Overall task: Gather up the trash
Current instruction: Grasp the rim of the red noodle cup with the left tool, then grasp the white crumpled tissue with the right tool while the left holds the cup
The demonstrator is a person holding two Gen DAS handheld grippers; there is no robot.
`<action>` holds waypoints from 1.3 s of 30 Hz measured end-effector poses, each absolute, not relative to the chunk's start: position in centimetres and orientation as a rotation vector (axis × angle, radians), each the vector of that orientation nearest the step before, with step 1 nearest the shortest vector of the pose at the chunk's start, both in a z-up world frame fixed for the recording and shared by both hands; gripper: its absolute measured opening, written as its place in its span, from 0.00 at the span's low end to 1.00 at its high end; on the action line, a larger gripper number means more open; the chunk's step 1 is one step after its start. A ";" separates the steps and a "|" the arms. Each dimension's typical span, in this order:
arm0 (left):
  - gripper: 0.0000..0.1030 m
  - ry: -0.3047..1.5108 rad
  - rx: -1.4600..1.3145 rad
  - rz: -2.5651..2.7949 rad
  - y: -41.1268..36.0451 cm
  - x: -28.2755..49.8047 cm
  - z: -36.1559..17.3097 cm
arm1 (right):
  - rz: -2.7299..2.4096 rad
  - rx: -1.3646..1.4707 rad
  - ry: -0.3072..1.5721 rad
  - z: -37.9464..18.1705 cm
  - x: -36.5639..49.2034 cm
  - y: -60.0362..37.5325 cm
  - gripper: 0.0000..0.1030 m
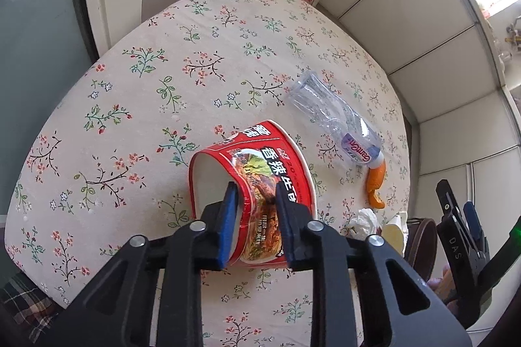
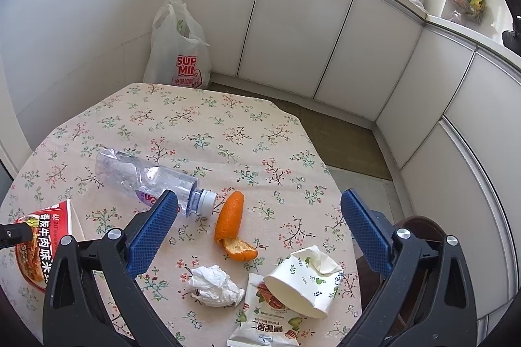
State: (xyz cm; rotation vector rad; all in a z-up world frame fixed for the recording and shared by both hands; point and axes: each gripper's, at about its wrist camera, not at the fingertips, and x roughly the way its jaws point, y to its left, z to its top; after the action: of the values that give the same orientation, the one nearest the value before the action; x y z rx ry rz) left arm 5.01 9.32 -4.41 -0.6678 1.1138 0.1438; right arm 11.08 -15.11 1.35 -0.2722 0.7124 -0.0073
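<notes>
Left tongs (image 1: 254,213) pinching the red paper noodle bowl (image 1: 257,171) by its rim, blue ribbed pads squashing the wall, bowl tipped on its side above the floral-clothed desk (image 1: 130,93). Right tongs (image 2: 257,229) hanging spread wide over curled orange peel (image 2: 229,225), crumpled tissue (image 2: 215,283), dented paper cup (image 2: 302,282) lying atop a glossy snack packet (image 2: 270,317). Farther off lying a crushed clear plastic bottle (image 2: 146,177).

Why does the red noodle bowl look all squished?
The left tool pinches the red noodle bowl's wall, bending it out of round. Nearby, the paper cup lies tipped over with a crumpled rim, on a snack packet.
</notes>
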 end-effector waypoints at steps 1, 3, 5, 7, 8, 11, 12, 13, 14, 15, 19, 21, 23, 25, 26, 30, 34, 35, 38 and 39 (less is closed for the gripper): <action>0.20 1.110 -0.667 0.140 9.3 5.1 -4.4 | -0.009 -0.270 0.714 1.3 11.1 -15.2 0.93; 0.14 1.099 -0.661 0.128 9.3 5.2 -4.3 | -0.013 -0.261 0.721 1.3 11.4 -15.4 0.93; 0.12 1.084 -0.641 0.117 9.1 5.2 -3.9 | -0.012 -0.252 0.735 1.2 11.7 -15.7 0.93; 0.12 1.071 -0.621 0.105 8.8 5.2 -3.6 | -0.016 -0.250 0.746 1.1 12.1 -16.0 0.93; 0.11 1.064 -0.608 0.100 8.7 5.2 -3.4 | -0.019 -0.248 0.752 1.1 12.3 -16.2 0.93; 0.09 1.036 -0.568 0.087 8.3 5.2 -2.7 | -0.028 -0.221 0.803 0.8 13.3 -17.7 0.93; 0.08 1.025 -0.555 0.083 8.1 5.1 -2.4 | -0.032 -0.199 0.830 0.6 13.8 -18.6 0.93; 0.07 1.009 -0.537 0.077 7.9 5.1 -1.9 | -0.031 -0.175 0.855 0.4 14.1 -19.4 0.93; 0.06 0.992 -0.518 0.070 7.7 5.0 -1.4 | -0.020 -0.138 0.894 0.0 14.5 -20.4 0.93; 0.05 0.972 -0.496 0.062 7.4 4.9 -0.8 | -0.005 -0.088 0.939 -0.4 14.9 -21.3 0.93; 0.04 0.903 -0.424 0.034 6.2 4.5 1.2 | 0.104 0.165 1.117 -2.6 15.9 -24.4 0.92; 0.04 0.882 -0.407 0.021 5.7 4.4 1.9 | 0.178 0.214 1.178 -3.7 15.9 -24.0 0.85; 0.05 0.873 -0.402 0.009 5.5 4.4 2.3 | 0.202 0.126 1.194 -4.3 15.5 -22.1 0.77; 0.04 0.872 -0.410 0.003 5.6 4.5 2.5 | 0.238 0.023 1.207 -4.9 15.1 -19.8 0.69; 0.04 0.870 -0.413 0.004 5.7 4.4 2.6 | 0.260 -0.018 1.219 -5.4 14.9 -18.8 0.64; 0.04 0.853 -0.426 0.029 6.8 4.2 2.9 | 0.292 -0.155 1.269 -7.3 14.5 -15.8 0.56; 0.05 0.856 -0.453 0.044 8.0 4.1 2.7 | 0.297 -0.193 1.309 -8.9 14.7 -14.6 0.46; 0.05 0.861 -0.458 0.045 8.1 4.2 2.6 | 0.296 -0.194 1.318 -9.2 14.8 -14.5 0.43; 0.05 0.878 -0.471 0.045 8.4 4.3 2.0 | 0.284 -0.193 1.338 -10.0 15.2 -14.5 0.38; 0.05 0.883 -0.473 0.044 8.4 4.3 1.9 | 0.282 -0.193 1.344 -10.3 15.3 -14.4 0.37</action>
State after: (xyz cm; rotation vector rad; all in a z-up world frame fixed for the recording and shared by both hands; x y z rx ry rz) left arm 4.32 8.41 1.92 -0.4727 0.8827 0.0435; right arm 15.30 -14.43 -10.28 -0.1927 1.3439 0.2817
